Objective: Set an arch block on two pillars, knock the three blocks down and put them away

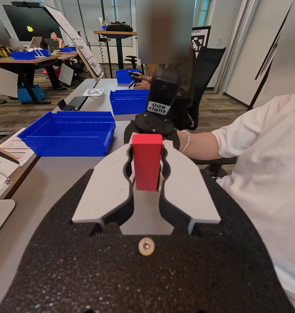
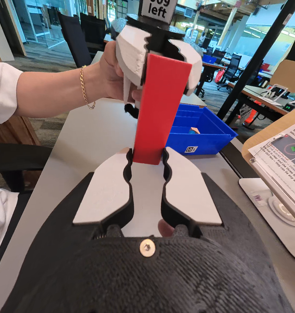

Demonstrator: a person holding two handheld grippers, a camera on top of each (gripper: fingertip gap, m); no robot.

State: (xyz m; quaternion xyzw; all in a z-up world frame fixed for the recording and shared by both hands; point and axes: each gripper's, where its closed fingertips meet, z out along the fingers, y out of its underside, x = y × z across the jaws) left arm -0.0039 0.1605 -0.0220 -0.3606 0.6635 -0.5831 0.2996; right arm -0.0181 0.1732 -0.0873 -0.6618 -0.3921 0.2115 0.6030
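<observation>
While the left wrist view looks straight down its own fingers, the left gripper is clamped on one end of a long red block, whose long axis runs away toward the right gripper facing it at the far end. A blue bin sits off to the left on the grey table, well clear.

From the right wrist view, the right gripper has its fingertips on either side of the block's near end, apparently touching it; can't tell how firmly. The left gripper grips the far end. Another blue bin, just behind, has a small block inside.
</observation>
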